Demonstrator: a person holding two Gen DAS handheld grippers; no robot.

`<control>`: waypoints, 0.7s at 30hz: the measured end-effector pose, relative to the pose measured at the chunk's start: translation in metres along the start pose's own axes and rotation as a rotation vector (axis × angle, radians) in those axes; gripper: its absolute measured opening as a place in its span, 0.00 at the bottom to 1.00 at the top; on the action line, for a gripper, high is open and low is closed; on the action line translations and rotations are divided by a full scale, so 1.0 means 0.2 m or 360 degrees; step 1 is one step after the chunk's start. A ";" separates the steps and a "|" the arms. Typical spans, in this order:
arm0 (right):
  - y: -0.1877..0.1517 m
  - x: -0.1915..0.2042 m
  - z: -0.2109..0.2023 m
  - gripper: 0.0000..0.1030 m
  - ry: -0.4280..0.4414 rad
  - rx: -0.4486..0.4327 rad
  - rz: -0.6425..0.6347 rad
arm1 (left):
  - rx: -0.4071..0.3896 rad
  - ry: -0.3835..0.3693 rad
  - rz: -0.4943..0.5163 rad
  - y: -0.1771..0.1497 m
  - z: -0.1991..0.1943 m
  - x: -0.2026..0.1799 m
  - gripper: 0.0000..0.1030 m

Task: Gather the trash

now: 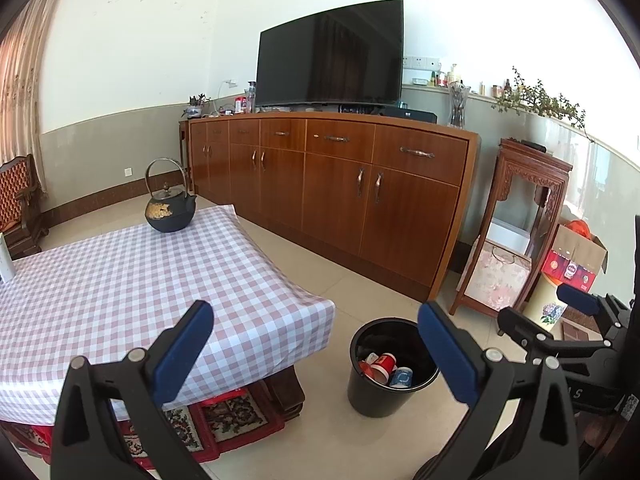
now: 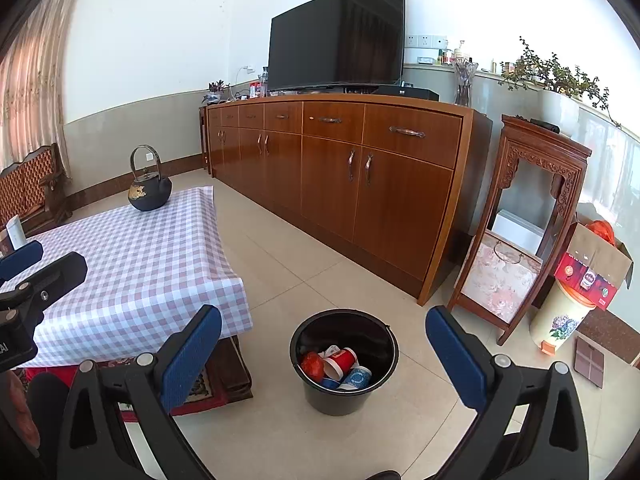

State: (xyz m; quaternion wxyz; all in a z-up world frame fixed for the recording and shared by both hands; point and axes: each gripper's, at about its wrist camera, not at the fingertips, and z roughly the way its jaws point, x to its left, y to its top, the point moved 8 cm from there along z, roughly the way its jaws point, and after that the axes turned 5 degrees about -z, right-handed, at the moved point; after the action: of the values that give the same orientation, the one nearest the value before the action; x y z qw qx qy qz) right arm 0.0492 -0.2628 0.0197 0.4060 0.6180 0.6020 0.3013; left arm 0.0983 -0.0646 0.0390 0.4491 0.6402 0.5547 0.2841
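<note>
Left tool (image 1: 316, 336) is held with its blue pads wide apart and nothing between them, poised above the near corner of the tabletop (image 1: 120, 280) and the floor beside it. Right tool (image 2: 324, 340) is likewise spread wide and empty, positioned over the black bin (image 2: 344, 396) on the tiled floor. The bin stands just off the corner of the tabletop, apart from it. Inside the bin lie the collected items: a red paper cup (image 2: 340, 360) on its side, a blue paper cup (image 2: 357, 378) against it, and an orange-red crumpled item (image 2: 312, 365), possibly a bag or wrapper; the view is too small to confirm. The tabletop carries a pink-and-white checked cloth, with a patterned rug (image 1: 224, 412) showing beneath its near edge. At the far end of the tabletop sits a black iron kettle (image 1: 170, 210), upright, handle raised. Beyond the floor runs a long wooden sideboard (image 1: 340, 184) against the wall, bearing a dark television (image 1: 330, 52) and a glass vase (image 1: 458, 104). To the right of the sideboard stands a carved wooden stand (image 1: 528, 208), with an open cardboard box (image 1: 576, 256) further right.
</note>
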 end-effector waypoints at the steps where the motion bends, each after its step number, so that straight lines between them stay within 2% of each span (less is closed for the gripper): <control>1: 0.00 0.00 0.00 1.00 -0.0001 0.0002 0.0002 | 0.0000 -0.0002 0.0000 0.00 0.00 0.00 0.99; 21: 0.00 -0.01 0.01 1.00 0.0000 0.0003 0.0012 | 0.0017 -0.0006 0.0019 0.00 0.00 -0.03 0.99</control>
State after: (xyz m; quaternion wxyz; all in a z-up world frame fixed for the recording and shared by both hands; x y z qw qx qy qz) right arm 0.0495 -0.2645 0.0186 0.4043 0.6207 0.5998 0.3024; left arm 0.0970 -0.0709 0.0389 0.4450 0.6464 0.5514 0.2828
